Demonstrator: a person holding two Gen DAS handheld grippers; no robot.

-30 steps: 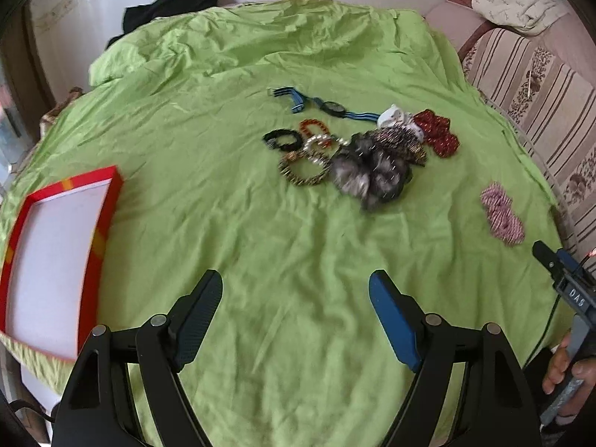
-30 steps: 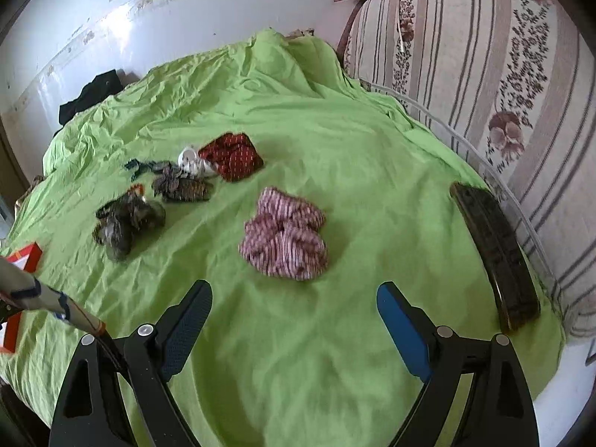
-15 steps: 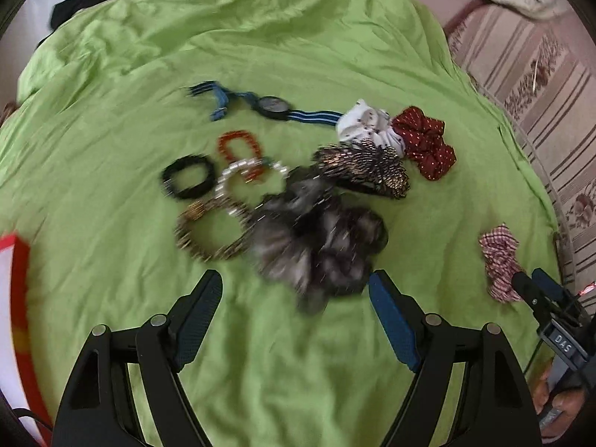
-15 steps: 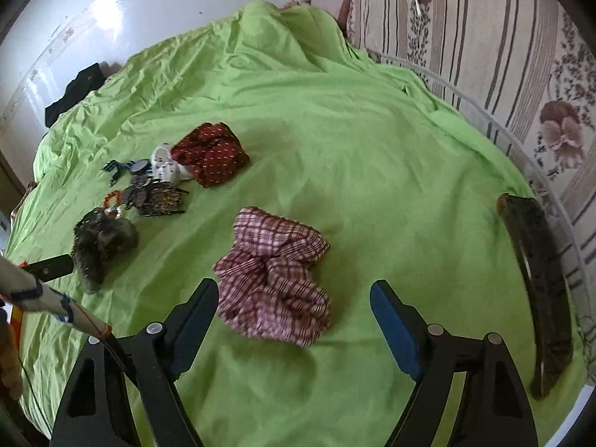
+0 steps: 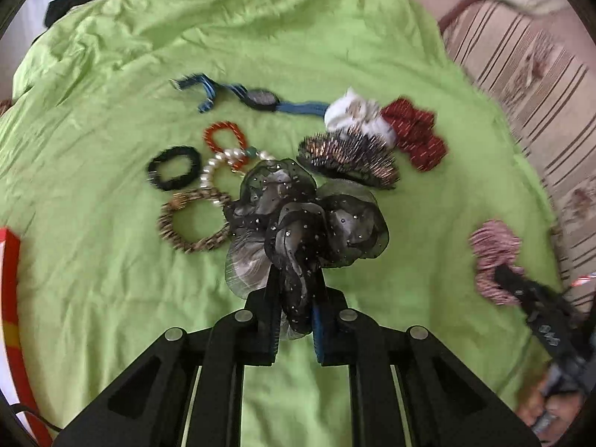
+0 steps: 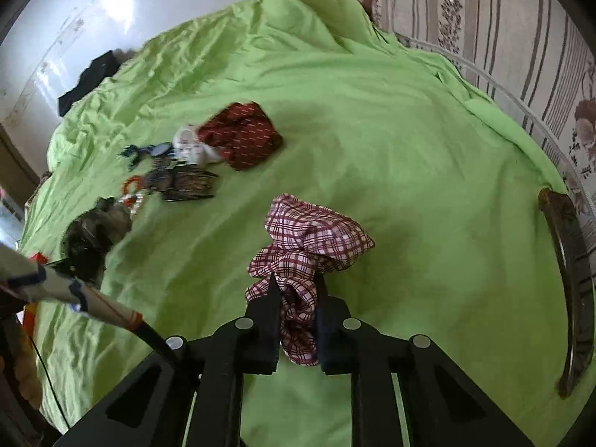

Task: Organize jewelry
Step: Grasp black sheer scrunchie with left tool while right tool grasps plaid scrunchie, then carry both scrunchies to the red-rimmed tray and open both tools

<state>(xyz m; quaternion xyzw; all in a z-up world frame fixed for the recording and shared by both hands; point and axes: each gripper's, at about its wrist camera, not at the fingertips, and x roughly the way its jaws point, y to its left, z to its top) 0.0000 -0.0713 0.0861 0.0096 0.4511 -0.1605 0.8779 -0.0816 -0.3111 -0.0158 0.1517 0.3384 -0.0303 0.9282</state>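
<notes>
Both tongs have just closed: left tongs [image 5: 296, 303] clamp the black sheer scrunchie [image 5: 305, 219], right tongs [image 6: 298, 303] the plaid scrunchie [image 6: 309, 246].

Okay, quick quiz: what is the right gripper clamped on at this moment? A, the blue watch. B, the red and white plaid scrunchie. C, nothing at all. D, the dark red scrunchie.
B: in the right wrist view, the right gripper has its jaws closed on the red and white plaid scrunchie, whose fabric bunches between the fingers.
</notes>
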